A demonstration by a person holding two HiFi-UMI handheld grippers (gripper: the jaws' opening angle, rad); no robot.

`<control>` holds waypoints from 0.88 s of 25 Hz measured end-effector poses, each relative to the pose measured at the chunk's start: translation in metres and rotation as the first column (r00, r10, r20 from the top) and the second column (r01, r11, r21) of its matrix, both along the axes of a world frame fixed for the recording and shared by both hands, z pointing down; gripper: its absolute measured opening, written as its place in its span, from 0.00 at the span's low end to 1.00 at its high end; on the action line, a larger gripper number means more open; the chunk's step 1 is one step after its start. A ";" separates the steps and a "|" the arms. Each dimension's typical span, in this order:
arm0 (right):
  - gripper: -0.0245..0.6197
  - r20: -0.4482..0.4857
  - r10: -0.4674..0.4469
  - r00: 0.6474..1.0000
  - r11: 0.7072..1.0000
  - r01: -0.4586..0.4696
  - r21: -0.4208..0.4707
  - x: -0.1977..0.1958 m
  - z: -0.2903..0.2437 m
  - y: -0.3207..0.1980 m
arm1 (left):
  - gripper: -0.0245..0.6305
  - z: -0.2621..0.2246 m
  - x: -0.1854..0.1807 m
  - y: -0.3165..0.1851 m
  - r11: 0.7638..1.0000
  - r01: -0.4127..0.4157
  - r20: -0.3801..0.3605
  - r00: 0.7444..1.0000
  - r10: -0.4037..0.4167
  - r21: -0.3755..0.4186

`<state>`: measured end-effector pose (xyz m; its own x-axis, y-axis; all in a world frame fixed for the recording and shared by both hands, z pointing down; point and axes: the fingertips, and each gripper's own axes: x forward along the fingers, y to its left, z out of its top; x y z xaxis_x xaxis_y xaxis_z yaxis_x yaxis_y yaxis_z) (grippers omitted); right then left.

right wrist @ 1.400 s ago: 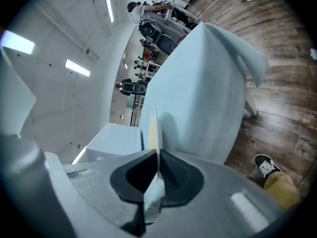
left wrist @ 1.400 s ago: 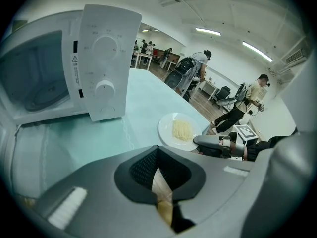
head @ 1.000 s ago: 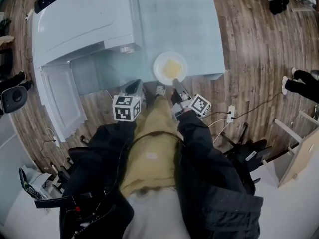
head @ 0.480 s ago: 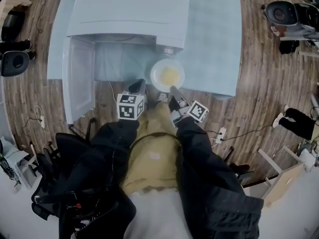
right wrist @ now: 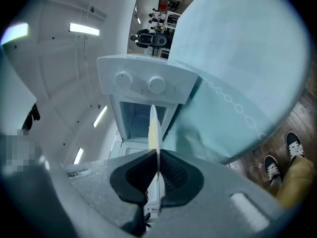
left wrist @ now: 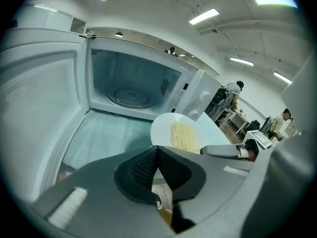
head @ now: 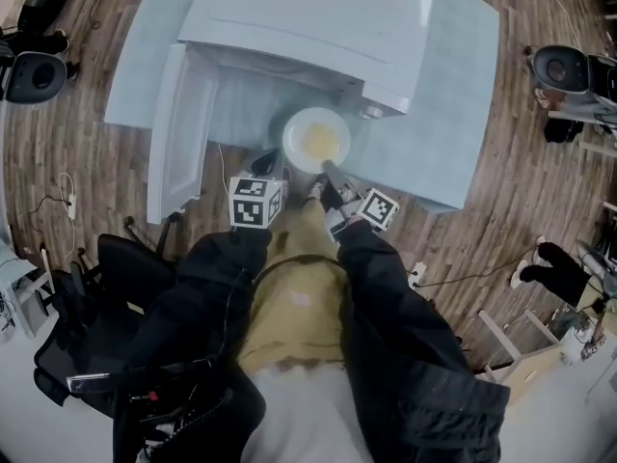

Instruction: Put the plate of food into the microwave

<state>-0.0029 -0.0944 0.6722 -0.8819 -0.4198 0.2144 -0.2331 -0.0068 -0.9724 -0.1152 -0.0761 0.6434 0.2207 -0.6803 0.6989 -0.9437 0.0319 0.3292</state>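
Note:
A white plate (head: 316, 140) with pale yellow noodles hangs just before the open mouth of the white microwave (head: 308, 22). My right gripper (head: 326, 169) is shut on the plate's near rim. In the right gripper view the plate (right wrist: 153, 125) shows edge-on between the pads, with the microwave's two knobs (right wrist: 148, 84) behind it. My left gripper (head: 264, 163) is shut and holds nothing, just left of the plate. In the left gripper view its pads (left wrist: 157, 151) meet, the plate (left wrist: 181, 134) lies to the right, and the cavity with its glass turntable (left wrist: 128, 97) stands open.
The microwave door (head: 178, 133) stands swung out to the left over the edge of the pale blue table (head: 439, 123). Office chairs (head: 106, 287) and cables lie on the wood floor at my left. A few people stand far off (left wrist: 233, 90).
The plate, still in my right gripper, has come from the table's edge right of the microwave to just before its open cavity. The left gripper stayed beside it, shut.

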 end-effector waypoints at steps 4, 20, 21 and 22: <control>0.06 0.001 -0.029 1.000 1.000 0.029 0.000 -0.027 -0.002 -0.006 | 0.04 0.002 -0.021 0.003 0.999 0.037 -0.007 0.999 -0.037 -0.003; 0.06 0.033 -0.006 0.999 1.000 0.007 -0.020 -0.121 -0.006 -0.076 | 0.04 -0.004 -0.080 -0.026 0.996 0.087 0.020 0.996 -0.087 0.033; 0.06 0.032 -0.001 0.999 1.000 0.002 -0.024 -0.125 -0.006 -0.081 | 0.04 -0.004 -0.082 -0.028 0.995 0.089 0.020 0.996 -0.090 0.033; 0.06 0.033 0.003 0.999 1.000 -0.002 -0.025 -0.129 -0.005 -0.086 | 0.04 -0.004 -0.085 -0.030 0.995 0.094 0.020 0.995 -0.095 0.032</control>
<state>-0.1324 -0.1804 0.6668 -0.8877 -0.4167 0.1959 -0.2010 -0.0321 -0.9791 -0.1998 -0.1062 0.6392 0.1401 -0.7190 0.6807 -0.9437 0.1110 0.3115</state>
